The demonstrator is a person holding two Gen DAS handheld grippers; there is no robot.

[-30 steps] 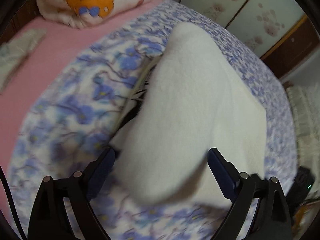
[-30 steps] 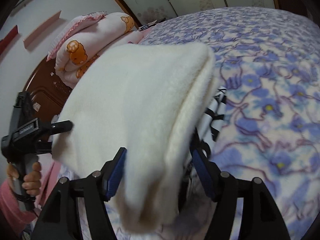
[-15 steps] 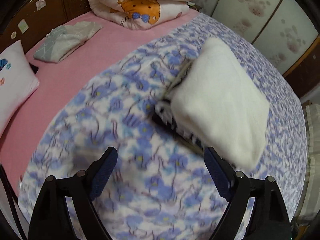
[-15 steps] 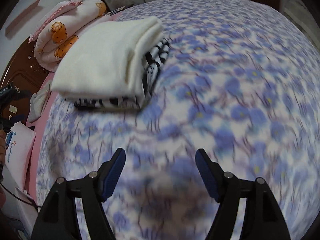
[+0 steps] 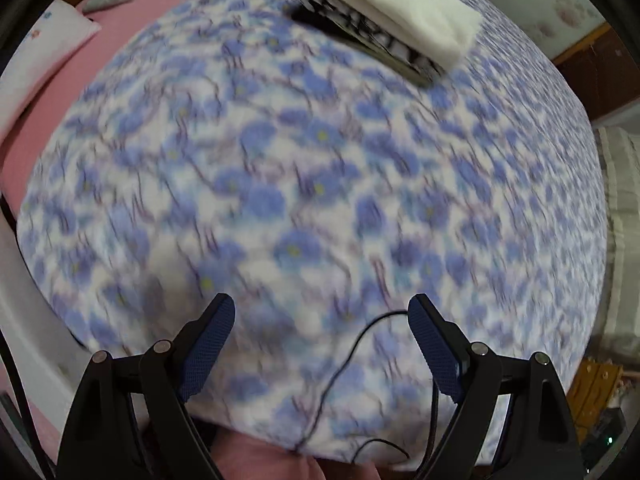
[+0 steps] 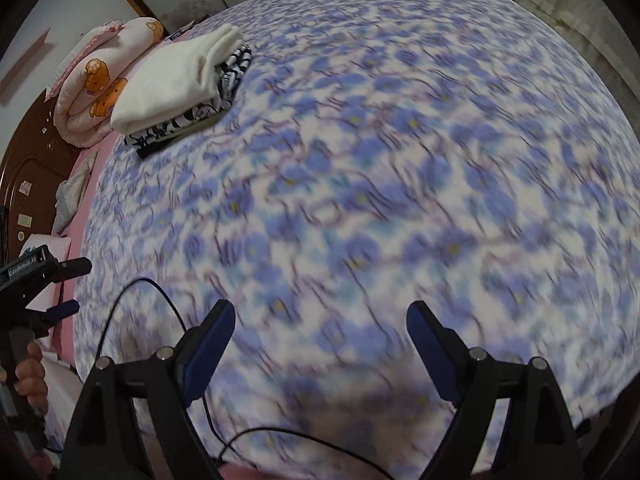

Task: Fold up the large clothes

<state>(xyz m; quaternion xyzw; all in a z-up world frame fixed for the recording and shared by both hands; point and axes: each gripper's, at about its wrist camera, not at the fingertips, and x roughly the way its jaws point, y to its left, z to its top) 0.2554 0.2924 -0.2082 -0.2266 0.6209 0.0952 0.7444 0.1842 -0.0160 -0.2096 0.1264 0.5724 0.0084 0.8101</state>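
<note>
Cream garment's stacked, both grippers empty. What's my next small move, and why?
Probably pull back and fetch the next garment: the folded cream garment lies on the striped one, and both the left gripper and right gripper are open over bare floral bedspread.

A folded cream fleece garment (image 6: 176, 76) lies on top of a folded black-and-white patterned garment (image 6: 188, 124) at the far left of the blue-flowered bedspread (image 6: 380, 200), with a rolled bear-print quilt (image 6: 100, 80) just behind and left of the stack, on the pink sheet (image 5: 44, 104).

Dim indoor light, heavy motion blur on floral bedspread (image 5: 320, 184), fisheye warp w/ dark corners
</note>
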